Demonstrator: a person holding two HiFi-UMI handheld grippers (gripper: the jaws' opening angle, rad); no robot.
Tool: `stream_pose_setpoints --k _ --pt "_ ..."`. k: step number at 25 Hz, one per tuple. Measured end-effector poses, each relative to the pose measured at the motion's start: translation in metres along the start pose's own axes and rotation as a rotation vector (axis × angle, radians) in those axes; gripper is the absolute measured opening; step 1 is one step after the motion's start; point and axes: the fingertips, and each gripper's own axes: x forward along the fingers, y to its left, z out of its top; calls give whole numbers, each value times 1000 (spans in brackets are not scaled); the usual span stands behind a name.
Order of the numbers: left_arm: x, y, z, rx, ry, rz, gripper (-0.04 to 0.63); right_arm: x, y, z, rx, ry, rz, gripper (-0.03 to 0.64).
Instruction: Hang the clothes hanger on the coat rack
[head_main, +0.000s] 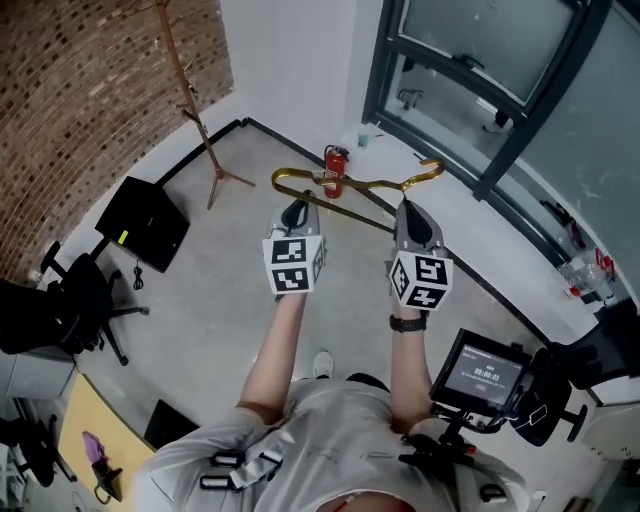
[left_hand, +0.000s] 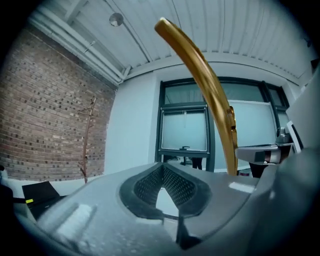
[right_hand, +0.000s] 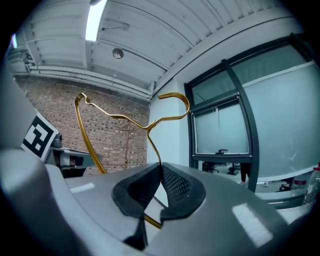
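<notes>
Obs.: right tool (right_hand: 161, 167) has its pads pressed together on the gold wire of the clothes hanger (right_hand: 120, 117). The wire rises from between them to the neck, and the hook (right_hand: 176, 102) curls above. Left tool (left_hand: 161, 170) is also pressed together at the tips, and I see nothing between its pads. The hanger's arm (left_hand: 210, 85) passes just to the right of it, outside the jaws. I read the hanger as carried by the right tool alone.

Position: in the head view the hanger (head_main: 300, 177) is up in the air ahead of both tools, left tool (head_main: 296, 210) and right tool (head_main: 408, 210). Its long axis runs crosswise, left to right, from one tool to the other.

Key relation: the coat rack (head_main: 187, 85) stands on the floor by the brick wall, ahead and to the left, well apart from both tools. The left hand is the nearer one, but the hanger is in the right. My judgement: the next move is a carry forward and leftward, with the hook turned toward a peg. The hook is not yet anywhere near the rack.

Count: hanger 1, coat rack 1, tools 2. Also 1 fire extinguisher (head_main: 335, 170) on the floor beyond the hanger, not involved
</notes>
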Motion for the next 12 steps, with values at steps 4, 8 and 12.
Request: stream_pose_setpoints --k 4,8,12 --pt "33 33 -10 -1 27 13 0 55 14 -6 -9 25 44 12" --pt "80 65 -8 -2 10 61 0 125 16 -10 -10 21 113 12" --pt "121 117 -21 -2 31 151 0 203 35 -29 14 41 203 12"
